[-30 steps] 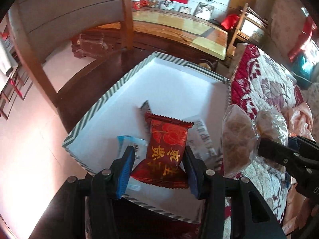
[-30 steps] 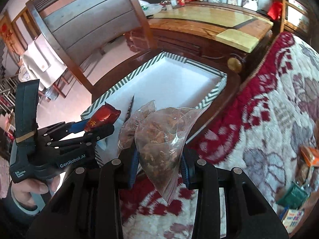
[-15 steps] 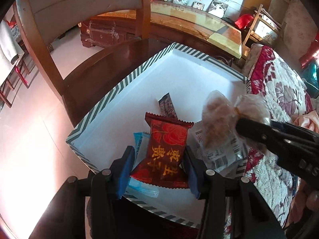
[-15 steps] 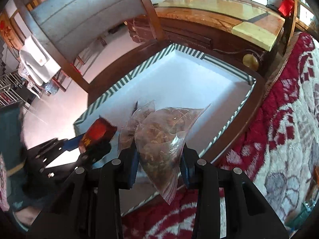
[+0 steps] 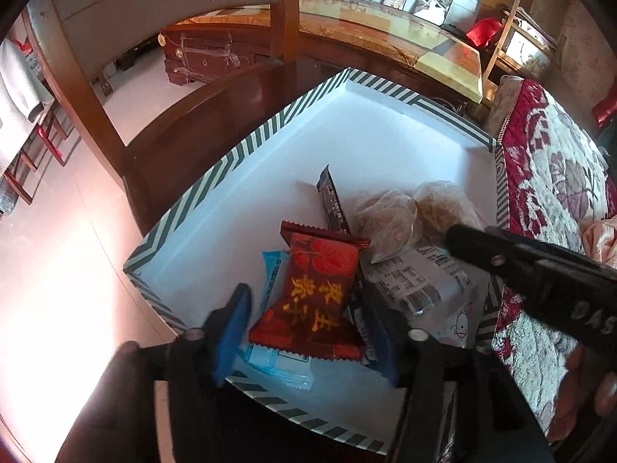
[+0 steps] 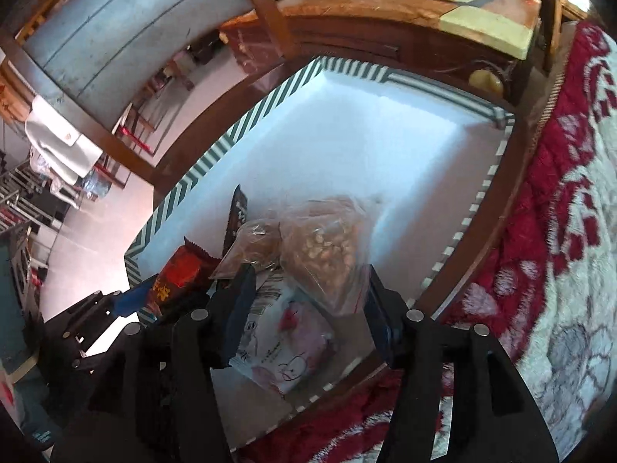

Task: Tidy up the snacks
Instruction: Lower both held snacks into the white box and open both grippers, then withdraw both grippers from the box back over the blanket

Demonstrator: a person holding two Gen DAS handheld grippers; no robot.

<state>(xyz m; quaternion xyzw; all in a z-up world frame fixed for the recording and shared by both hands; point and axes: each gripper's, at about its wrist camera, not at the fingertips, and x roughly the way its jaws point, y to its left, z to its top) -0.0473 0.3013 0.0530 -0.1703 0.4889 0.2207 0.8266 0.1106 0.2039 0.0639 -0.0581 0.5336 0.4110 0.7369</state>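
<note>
A white box with a green-striped rim (image 5: 246, 142) (image 6: 216, 158) sits on a dark wooden chair seat. My left gripper (image 5: 304, 332) is open over its near edge. A red snack packet with gold characters (image 5: 316, 293) lies between the jaws on a blue packet (image 5: 272, 270) and a dark bar (image 5: 331, 200). My right gripper (image 6: 308, 308) is open above the box. A clear bag of brown snacks (image 6: 327, 250) (image 5: 408, 216) lies in the box just beyond its jaws, on a white printed packet (image 6: 285, 335) (image 5: 424, 281).
A red and cream floral blanket (image 6: 559, 231) (image 5: 547, 193) lies right of the box. The chair back (image 5: 162, 7) rises behind on the left. A long wooden cabinet (image 5: 385, 38) with photo frames stands further back. Pale floor (image 5: 50, 262) lies to the left.
Both grippers opened over the box. The red packet left the left jaws and lies on the pile. The clear bag dropped from the right jaws into the box.
</note>
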